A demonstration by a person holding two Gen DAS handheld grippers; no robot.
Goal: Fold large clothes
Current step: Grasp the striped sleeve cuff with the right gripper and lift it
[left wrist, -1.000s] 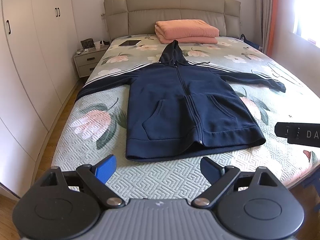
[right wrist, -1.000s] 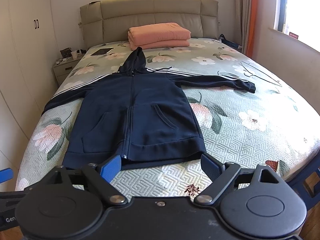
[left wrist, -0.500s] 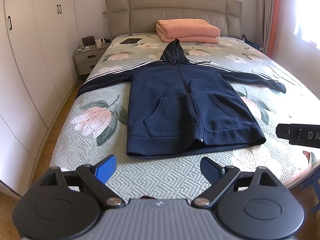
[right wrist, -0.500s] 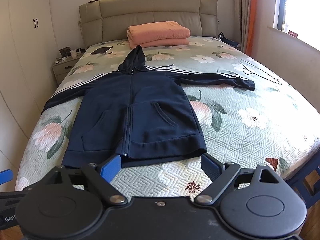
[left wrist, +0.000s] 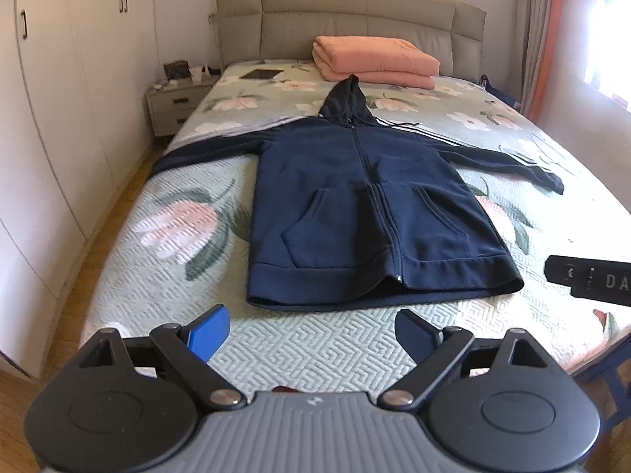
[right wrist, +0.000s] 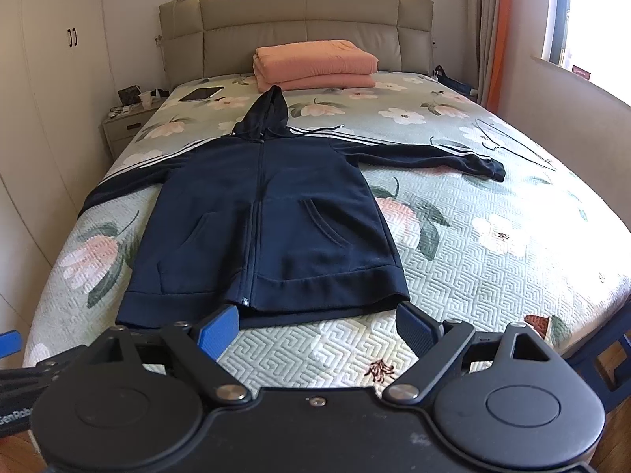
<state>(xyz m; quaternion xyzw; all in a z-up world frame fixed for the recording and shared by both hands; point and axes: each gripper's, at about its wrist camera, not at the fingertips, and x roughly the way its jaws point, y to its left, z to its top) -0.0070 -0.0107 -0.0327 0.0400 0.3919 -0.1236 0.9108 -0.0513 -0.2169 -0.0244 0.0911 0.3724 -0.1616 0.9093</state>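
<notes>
Hoodie: while both grippers hover at the foot, the navy hoodie lies flat, zipped, sleeves spread on the bed.
Left gripper: jaws apart, empty.
Right gripper: jaws apart, seemingly just short of the hem.

We see bright daylight glaring from the window on the right (blown out white), with fisheye bending at edges.

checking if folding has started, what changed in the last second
Both views slid slightly: the left tool and right tool shifted a little at the foot of the bed, open and empty. Nothing was grasped. The navy zip-up hoodie lies flat as before, sleeves spread; the folded pink blanket is unmoved.
</notes>
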